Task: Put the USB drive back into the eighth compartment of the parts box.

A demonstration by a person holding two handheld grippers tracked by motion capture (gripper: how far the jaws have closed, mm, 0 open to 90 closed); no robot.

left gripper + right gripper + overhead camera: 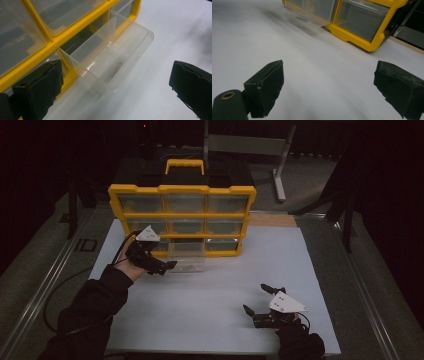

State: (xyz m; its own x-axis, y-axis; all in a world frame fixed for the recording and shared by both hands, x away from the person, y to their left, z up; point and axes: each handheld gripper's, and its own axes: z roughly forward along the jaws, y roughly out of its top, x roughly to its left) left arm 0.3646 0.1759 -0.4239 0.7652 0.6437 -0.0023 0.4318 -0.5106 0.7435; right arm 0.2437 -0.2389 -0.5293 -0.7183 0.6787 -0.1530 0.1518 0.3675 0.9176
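Logging status: drawer work at the organizer, mid-task by my read.

Right gripper point(256, 301): nearest to me, low on the white mat point(210, 320), jaws spread wide, nothing between them. Well apart from the organizer. I judge it idle for now.

Right gripper view: both black pads flank bare mat; the yellow frame sits far ahead, blurred drawer at upper left.

Left gripper point(167, 266): farther in, at the left end of the pulled drawer. Jaws released, wide apart; I hold nothing with it.

Left gripper view: left pad point(40, 87) lies just beside the yellow frame and the drawer's near corner; I cannot tell if it touches. Right pad is over bare mat, well clear of the drawer.

Drawer point(110, 60): clear plastic, bottom row, middle column of the organizer point(182, 215). Slid partway out over the mat, back end inside its slot. One divider stands across it. Something small and slim lies near its front wall; too faint to name.

Other drawers: all eight look seated flush.

Done, as I judge: drawer opened.

Left, as I judge: either placing or fetching contents, then pushing the drawer home. Nothing loose on the mat to put in, so I lean toward closing or retrieval next.

Risk: open jaw could catch the drawer's thin wall.
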